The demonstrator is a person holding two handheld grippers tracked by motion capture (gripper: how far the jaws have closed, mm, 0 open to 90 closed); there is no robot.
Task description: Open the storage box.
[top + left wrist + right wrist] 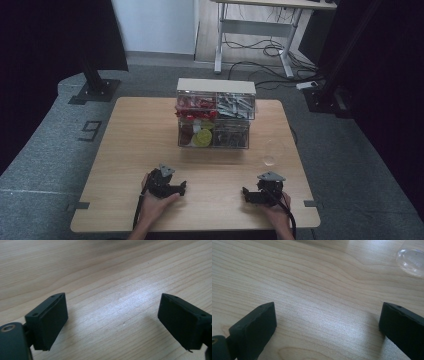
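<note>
My left gripper (172, 185) rests low over the near left of the wooden table (140, 150), held by a hand. In the left gripper view its jaws stand wide apart (113, 320) with bare wood between them. My right gripper (255, 194) sits near the front right of the table, also in a hand. Its jaws are spread wide (328, 325) over empty wood. A clear glass cup (270, 152) stands on the table ahead of the right gripper; its base (412, 261) shows at the top right of the right gripper view.
A clear plastic drawer box (215, 117) with a white top stands at the table's far middle, holding red, yellow and grey small parts. Black stands (95, 82) flank the table on the floor. A desk with cables (260, 47) is behind.
</note>
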